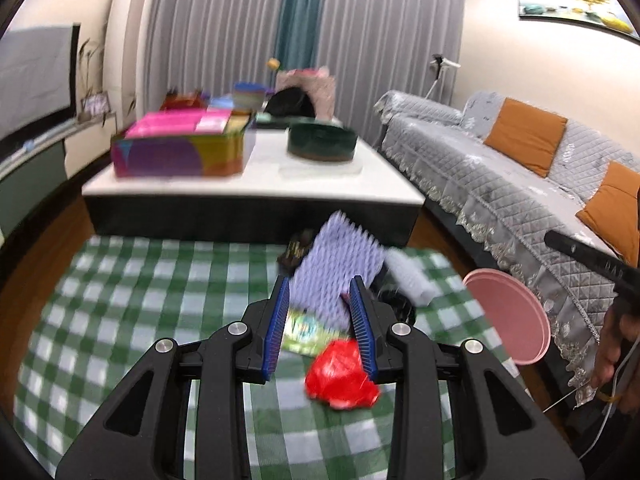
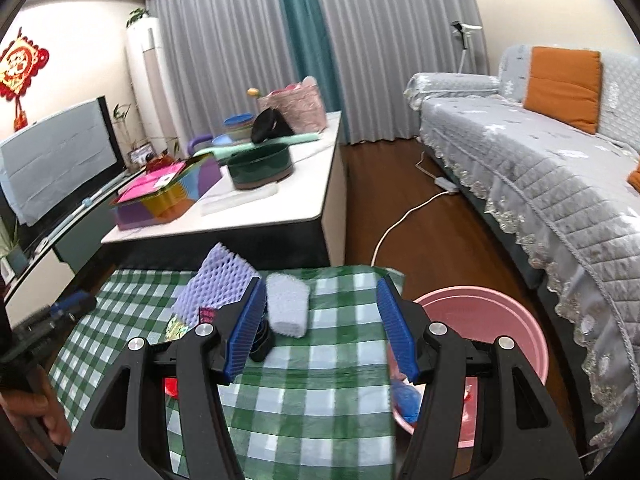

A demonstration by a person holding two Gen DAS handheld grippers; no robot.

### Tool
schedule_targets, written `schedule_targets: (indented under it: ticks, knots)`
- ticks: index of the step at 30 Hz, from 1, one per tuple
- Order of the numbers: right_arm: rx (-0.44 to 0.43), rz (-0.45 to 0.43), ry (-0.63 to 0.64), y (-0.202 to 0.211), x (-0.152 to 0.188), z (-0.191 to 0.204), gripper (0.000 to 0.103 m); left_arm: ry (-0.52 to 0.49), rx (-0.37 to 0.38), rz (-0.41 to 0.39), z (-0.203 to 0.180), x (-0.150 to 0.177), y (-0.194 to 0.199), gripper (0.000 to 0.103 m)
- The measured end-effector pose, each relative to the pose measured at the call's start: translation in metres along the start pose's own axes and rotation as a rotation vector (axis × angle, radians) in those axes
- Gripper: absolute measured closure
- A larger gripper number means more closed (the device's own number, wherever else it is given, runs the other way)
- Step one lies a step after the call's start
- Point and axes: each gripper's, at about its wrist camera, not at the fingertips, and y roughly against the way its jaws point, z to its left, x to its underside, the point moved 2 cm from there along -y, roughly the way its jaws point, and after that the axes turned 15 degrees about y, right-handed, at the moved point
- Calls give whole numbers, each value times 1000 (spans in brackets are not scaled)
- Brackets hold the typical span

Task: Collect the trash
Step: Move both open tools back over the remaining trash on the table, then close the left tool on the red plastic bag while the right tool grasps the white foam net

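On the green checked cloth (image 1: 120, 300) lie a purple foam net (image 1: 336, 264), a whitish foam roll (image 1: 408, 276), a green wrapper (image 1: 304, 332) and a red crumpled bag (image 1: 340, 376). My left gripper (image 1: 319, 282) hovers over them, partly open, with nothing pressed between its blue pads. In the right wrist view my right gripper (image 2: 322, 320) stands open over the cloth (image 2: 312, 400), empty. The foam roll (image 2: 288, 308) and a black item (image 2: 262, 344) lie by its left finger, and the foam net (image 2: 216, 288) leans behind. A pink bin (image 2: 500, 320) stands beside the cloth's right edge.
A white low table (image 1: 256, 184) behind the cloth carries a colourful box (image 1: 180, 148) and a dark green bowl (image 1: 320, 140). A grey-covered sofa (image 2: 540, 184) with orange cushions runs along the right. A white cable (image 2: 400, 220) lies on the wooden floor. A person's hand (image 1: 616, 340) shows at the right edge.
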Motion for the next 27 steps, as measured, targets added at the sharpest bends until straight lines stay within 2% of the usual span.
schedule_targets:
  ticks: [6,8,9,10,12,13,15,19,27]
  knots:
    - [-22,45,4,-30,5,11,45,-5,-8,76,10,31,-26,71]
    - [-28,59,3,-41,6,13,45,-19,-7,93,7,41,-35,59]
    - [-30,63,2,-45,7,14,45,-32,-16,92,5,44,-40,46]
    - [-33,69,2,-50,7,14,45,-38,-22,92,4,47,-43,38]
    - [-41,82,-1,-62,7,15,45,-33,-26,110,2,52,-54,34]
    - [-46,87,-3,-66,8,16,45,-29,-31,119,2,55,-60,28]
    - [-60,98,-6,-77,9,17,45,-31,-43,132,1,59,-68,22]
    - [-90,125,-28,-101,13,19,45,-38,-75,170,2,68,-86,17]
    - [-131,189,-71,-148,26,24,43,-28,-92,239,1,75,-104,17]
